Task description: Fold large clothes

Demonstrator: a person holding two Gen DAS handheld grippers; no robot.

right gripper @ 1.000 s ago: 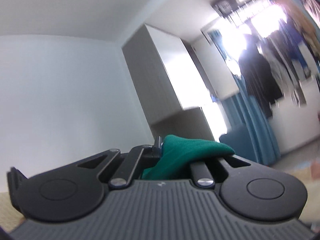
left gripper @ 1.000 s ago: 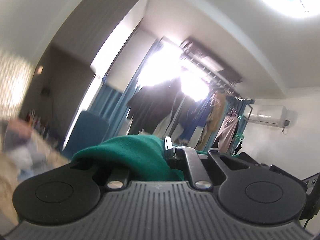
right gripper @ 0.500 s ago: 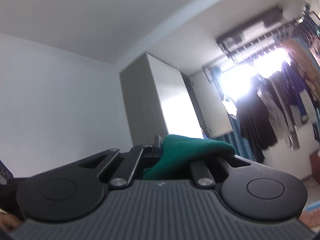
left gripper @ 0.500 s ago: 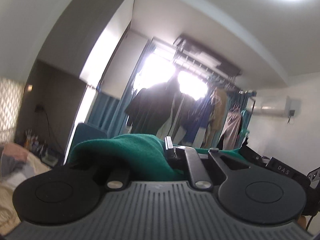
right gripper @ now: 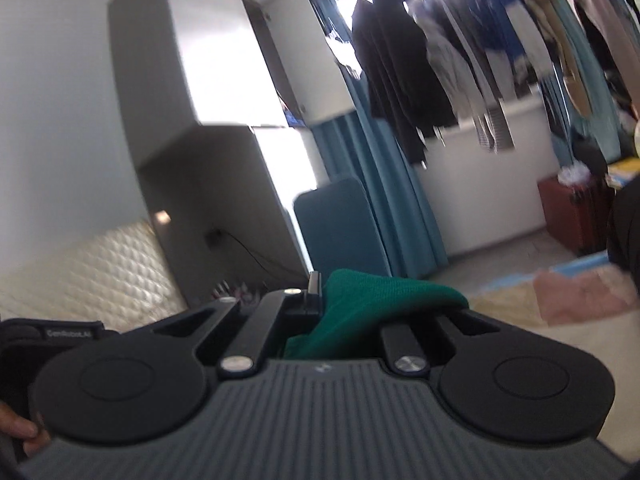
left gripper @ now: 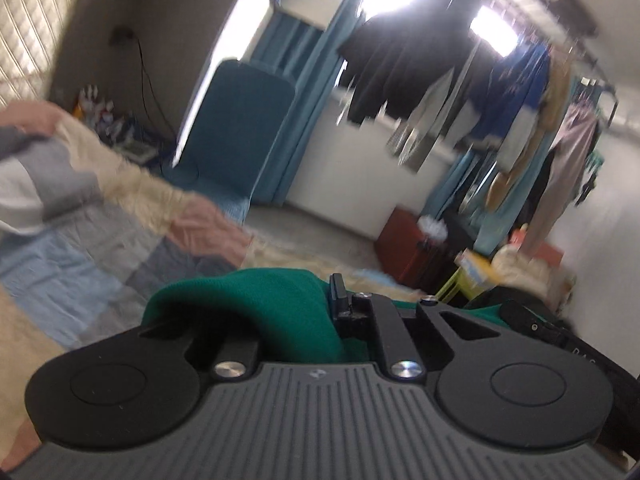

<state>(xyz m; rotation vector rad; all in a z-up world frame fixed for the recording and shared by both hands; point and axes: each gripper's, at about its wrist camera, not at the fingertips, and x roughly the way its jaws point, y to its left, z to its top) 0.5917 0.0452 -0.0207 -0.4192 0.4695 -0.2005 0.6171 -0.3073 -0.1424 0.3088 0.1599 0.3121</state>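
Left gripper point(left gripper: 320, 308) clamped on a fold of the green garment point(left gripper: 256, 304), fingers narrow with cloth bunched between them and draped over the left finger. Right gripper point(right gripper: 340, 304) likewise pinched tight on the green garment point(right gripper: 376, 300), fabric heaped over the right finger. Garment held up off the bed at both corners, its hanging edge out of view below the cameras. Under the left gripper, a patchwork quilt point(left gripper: 80, 264) in blue, grey and pink spread over the bed, cream fluffy blanket point(left gripper: 132, 184) beside it. Beyond the bed edge, bare floor point(left gripper: 320, 240) running to the blue curtain point(right gripper: 380, 184) and the hanging clothes point(left gripper: 400, 68). Red suitcase point(left gripper: 404, 244) near the bed corner. Quilted headboard point(right gripper: 92, 272) low on the left in the right wrist view.
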